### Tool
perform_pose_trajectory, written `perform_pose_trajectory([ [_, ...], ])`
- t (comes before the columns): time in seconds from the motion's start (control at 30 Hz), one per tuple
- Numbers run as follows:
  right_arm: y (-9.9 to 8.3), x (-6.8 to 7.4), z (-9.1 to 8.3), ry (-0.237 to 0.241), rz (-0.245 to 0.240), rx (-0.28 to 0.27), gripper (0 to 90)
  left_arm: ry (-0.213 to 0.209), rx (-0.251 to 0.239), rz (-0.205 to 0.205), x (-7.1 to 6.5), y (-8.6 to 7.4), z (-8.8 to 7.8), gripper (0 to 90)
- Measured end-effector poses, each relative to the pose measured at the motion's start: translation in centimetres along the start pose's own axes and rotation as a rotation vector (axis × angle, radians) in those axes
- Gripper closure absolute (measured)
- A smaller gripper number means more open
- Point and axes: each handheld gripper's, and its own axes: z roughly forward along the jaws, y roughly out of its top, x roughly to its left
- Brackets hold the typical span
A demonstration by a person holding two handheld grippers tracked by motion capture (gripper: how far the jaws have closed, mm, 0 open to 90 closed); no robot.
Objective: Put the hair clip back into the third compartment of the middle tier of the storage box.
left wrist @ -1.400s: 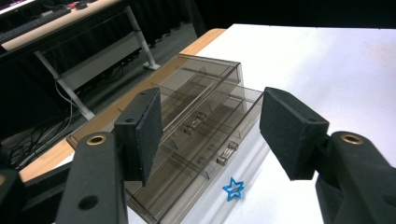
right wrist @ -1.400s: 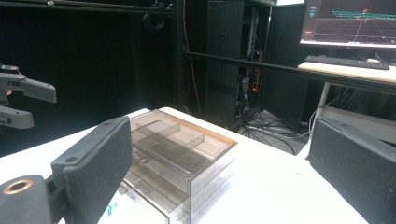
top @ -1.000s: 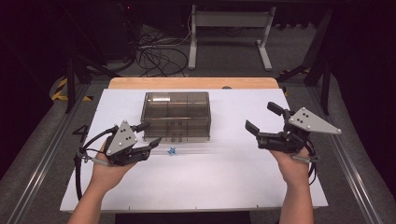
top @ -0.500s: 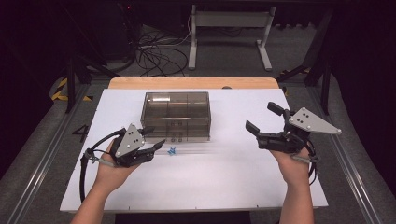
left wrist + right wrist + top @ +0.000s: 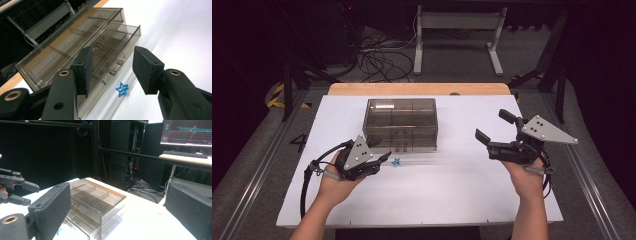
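Note:
A small blue star [image 5: 396, 162] lies on the white table [image 5: 452, 200], just in front of a smoky clear drawer box [image 5: 401, 122]. My left gripper [image 5: 382, 157] rests low at the star's left, pointing at it. In the left gripper view the star [image 5: 122, 89] lies on the table just beyond the gripper [image 5: 113, 71]. The jaws have just been closing, and the pads touch nothing. One drawer [image 5: 125, 35] of the box stands slightly out. My right gripper [image 5: 493, 126] hovers open at the right, aimed at the box [image 5: 96, 200], with nothing between its pads [image 5: 190, 207].
The table's wooden far edge [image 5: 417, 89] runs behind the box. Beyond it are cables [image 5: 377, 55] and a desk frame [image 5: 457, 30] on the floor. A metal rail [image 5: 257, 170] runs along the table's left side. White tabletop lies between the two hands.
My left gripper has slid a little to the right, closer to the star, and its jaws have narrowed. The right gripper has stayed where it was.

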Motion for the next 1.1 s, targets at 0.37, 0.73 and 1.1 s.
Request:
perform_pose_trajectory([
  [0.37, 0.0, 0.0, 0.0, -0.002, -0.002, 0.001, 7.5, -0.002, 0.038, 0.020, -0.4, -0.5, 1.0, 56.9],
  [0.73, 0.0, 0.0, -0.1, -0.004, -0.003, 0.001, 7.5, -0.012, 0.079, 0.036, -0.8, -1.3, 2.4, 59.9],
  [1.1, 0.0, 0.0, 0.0, -0.001, -0.004, 0.001, 7.6, -0.020, 0.099, 0.050, -1.3, -2.1, 3.7, 63.6],
])
